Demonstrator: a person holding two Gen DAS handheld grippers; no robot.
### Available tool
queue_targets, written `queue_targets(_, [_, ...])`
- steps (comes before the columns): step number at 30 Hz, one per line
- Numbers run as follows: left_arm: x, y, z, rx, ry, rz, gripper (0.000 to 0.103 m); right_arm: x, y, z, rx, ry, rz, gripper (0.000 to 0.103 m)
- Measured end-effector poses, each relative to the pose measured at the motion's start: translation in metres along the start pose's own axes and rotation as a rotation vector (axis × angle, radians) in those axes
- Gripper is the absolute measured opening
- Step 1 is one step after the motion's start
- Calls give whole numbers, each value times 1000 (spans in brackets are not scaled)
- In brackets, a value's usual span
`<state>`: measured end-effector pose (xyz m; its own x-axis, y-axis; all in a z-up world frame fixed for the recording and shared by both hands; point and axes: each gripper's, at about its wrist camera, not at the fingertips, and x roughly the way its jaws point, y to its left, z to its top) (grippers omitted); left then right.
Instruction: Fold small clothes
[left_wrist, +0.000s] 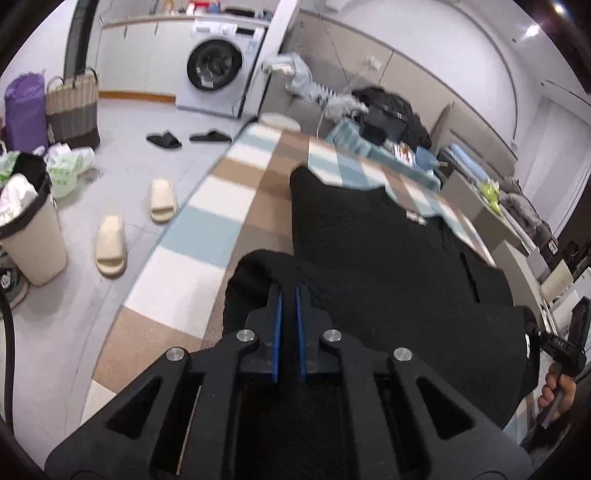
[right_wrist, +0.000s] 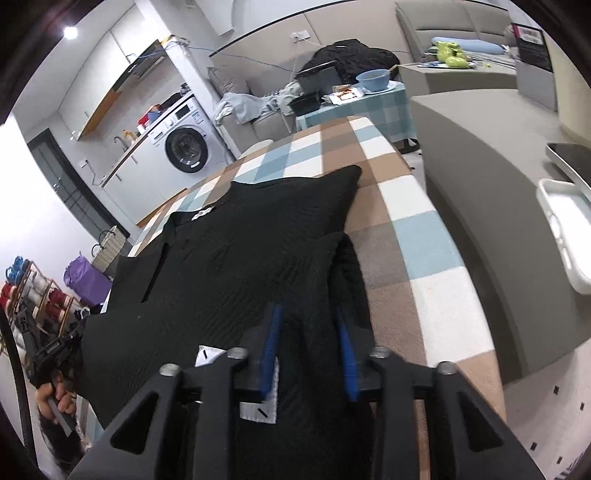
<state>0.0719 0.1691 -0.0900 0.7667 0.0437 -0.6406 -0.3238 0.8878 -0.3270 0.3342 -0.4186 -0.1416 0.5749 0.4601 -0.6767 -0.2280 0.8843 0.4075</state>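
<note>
A black knit garment (left_wrist: 373, 254) lies spread on a table covered with a checked cloth (left_wrist: 207, 236). My left gripper (left_wrist: 289, 291) is shut on a raised fold of the garment's near left edge. In the right wrist view the same garment (right_wrist: 236, 258) shows with a white label at its near edge. My right gripper (right_wrist: 308, 314) has its jaws apart around a bunched fold of the garment's near right side; I cannot tell whether the pads press it. The checked cloth (right_wrist: 417, 229) shows bare on the right.
On the floor to the left are beige slippers (left_wrist: 110, 247), black slippers (left_wrist: 164, 139), a bin (left_wrist: 29, 236) and a woven basket (left_wrist: 74, 107). A washing machine (left_wrist: 218, 70) stands beyond. A grey sofa (right_wrist: 498, 177) and white tray (right_wrist: 565, 229) lie right.
</note>
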Motion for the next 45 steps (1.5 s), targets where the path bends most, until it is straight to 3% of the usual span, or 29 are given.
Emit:
queue_targets(1, [-5,-2,1,5,-17,-4,4,-2,6,0,-39,-5,-12,5])
queue_targets(4, [-22,-7,8,20,-75,-9,4,-22,16,0,-97,-78,20,4])
queue_targets(8, [-31,-12,25,29,-135,-11,4,-52,22,14,-81,-217,24,4])
queue_targets(10, [-21,-13,33,27,-123,0,4,-43,23,20,-80,-201,-13,4])
queue_targets(15, [18,-17,34,51,-43,61,4,6,15,23,-34,-68,-162,5])
queue_targets(18, [23,-13,30,30,4,64,6,13,8,20,-6,-9,-164,14])
queue_targets(21, [13,-6,23,28,18,43,18,-1,-2,12,32,3,-97,32])
queue_targets(23, [4,-2,15,27,25,36,32,-18,-12,1,66,-6,-55,46])
queue_targets(27, [-12,6,-5,22,43,40,50,-42,-25,-21,100,-3,-49,48])
queue_targets(33, [-19,8,-31,43,90,52,50,-56,-25,-49,75,2,-52,47])
queue_targets(34, [-21,8,-34,47,90,53,50,-55,-24,-51,69,5,-56,42])
queue_targets(35, [-23,7,-38,58,84,43,38,-54,-22,-53,60,9,-55,28])
queue_targets(37, [-26,3,-42,94,80,48,16,-53,-17,-58,30,35,-55,23])
queue_targets(39, [-27,1,-45,114,92,59,16,-52,-12,-61,3,74,-99,24])
queue_targets(45, [-30,6,-43,100,102,47,16,-58,-13,-61,-2,86,-99,24])
